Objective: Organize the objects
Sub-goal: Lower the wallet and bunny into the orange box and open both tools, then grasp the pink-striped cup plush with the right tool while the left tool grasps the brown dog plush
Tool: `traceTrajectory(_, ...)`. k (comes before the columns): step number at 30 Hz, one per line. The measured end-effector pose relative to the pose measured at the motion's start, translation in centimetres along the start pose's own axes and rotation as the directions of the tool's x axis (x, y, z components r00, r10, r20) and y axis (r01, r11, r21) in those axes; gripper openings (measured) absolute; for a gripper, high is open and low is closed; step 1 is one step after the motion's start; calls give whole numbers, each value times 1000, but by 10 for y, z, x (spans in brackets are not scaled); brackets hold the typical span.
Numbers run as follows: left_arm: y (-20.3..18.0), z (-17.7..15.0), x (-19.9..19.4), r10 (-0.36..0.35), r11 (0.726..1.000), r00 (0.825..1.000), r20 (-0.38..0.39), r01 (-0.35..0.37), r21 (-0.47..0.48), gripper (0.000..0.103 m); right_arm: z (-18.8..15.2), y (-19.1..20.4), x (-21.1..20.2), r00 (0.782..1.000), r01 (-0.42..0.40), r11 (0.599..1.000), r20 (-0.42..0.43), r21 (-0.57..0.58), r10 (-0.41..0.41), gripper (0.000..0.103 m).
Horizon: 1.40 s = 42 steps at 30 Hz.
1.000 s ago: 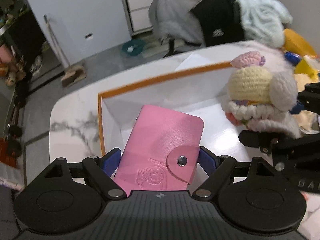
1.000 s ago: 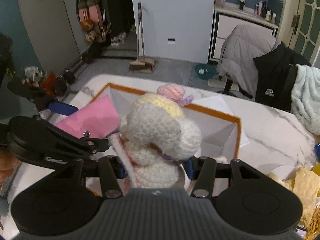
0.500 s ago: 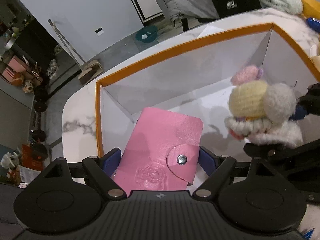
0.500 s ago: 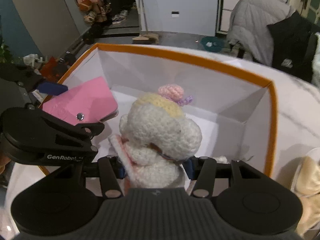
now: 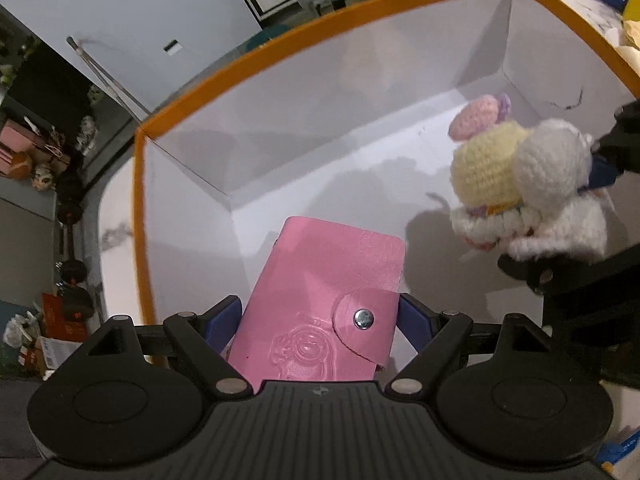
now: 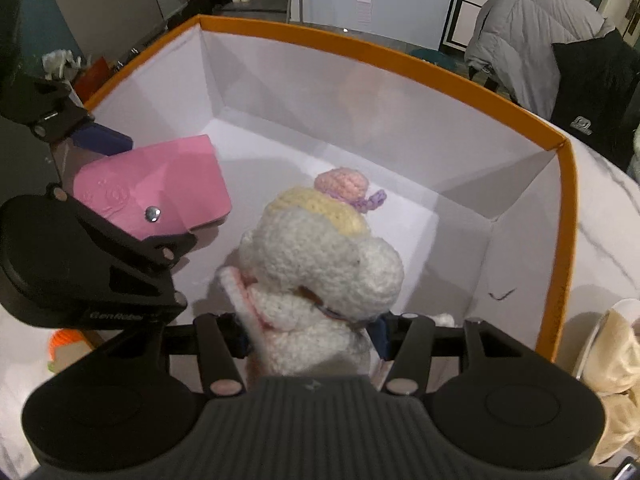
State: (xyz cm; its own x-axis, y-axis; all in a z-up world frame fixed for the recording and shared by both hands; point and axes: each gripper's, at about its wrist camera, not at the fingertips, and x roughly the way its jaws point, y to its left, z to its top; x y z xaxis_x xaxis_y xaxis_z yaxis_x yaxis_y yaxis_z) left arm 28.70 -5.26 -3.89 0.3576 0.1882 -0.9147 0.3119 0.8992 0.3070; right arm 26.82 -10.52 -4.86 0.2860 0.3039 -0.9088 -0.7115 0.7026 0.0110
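Pink wallet [image 5: 320, 300] sits clamped between the blue pads of your left gripper [image 5: 320, 320], and in the left wrist view it now hangs inside the orange-rimmed box [image 5: 138, 208], where a second ago the gripper was above the rim. That puts the drop-off within reach; the wallet's far end looks close to the white floor, though I cannot tell if it touches. You have bare floor ahead and to the right, while the left wall stands near the wallet's edge. The crocheted doll [image 5: 520, 184] hangs well to the right, apart from the wallet.

From the right wrist view, your right gripper [image 6: 312, 332] has also come down inside the box, with the doll [image 6: 316, 264] between its fingers; the grip is just starting to ease, pads seemingly on the yarn. The left gripper [image 6: 92, 264] crowds your left side, so free floor lies ahead and to the right, short of the box's right wall [image 6: 520, 248].
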Motion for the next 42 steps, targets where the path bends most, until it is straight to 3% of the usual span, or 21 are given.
traceTrajectory(6,-11,-8,1,-87,996,995,-49,86,-20,98,-5,-15,6,997,-6,999,-82,-52,2,57)
traceTrajectory(10,-17,-8,0,-108,994,992,-59,107,-20,99,-5,-18,3,997,-32,996,-75,-78,27,61)
traceTrajectory(17,2,-3,-25,-61,994,998,35,63,-86,101,-5,-17,-7,1000,-12,998,-8,-59,12,69)
traceTrajectory(26,35,-18,-70,-93,984,978,187,119,-131,101,-11,-22,-76,989,-20,1000,146,-24,24,73)
traceTrajectory(30,37,-39,-97,-113,984,961,253,143,-105,101,-25,-29,-114,975,-36,999,217,-6,37,74)
traceTrajectory(35,37,-87,-133,-142,982,928,344,176,-71,101,-60,-36,-152,957,-48,999,287,5,44,74)
traceTrajectory(42,21,-154,-134,-212,970,905,370,242,-37,102,-118,-42,-165,956,-21,999,293,35,10,77)
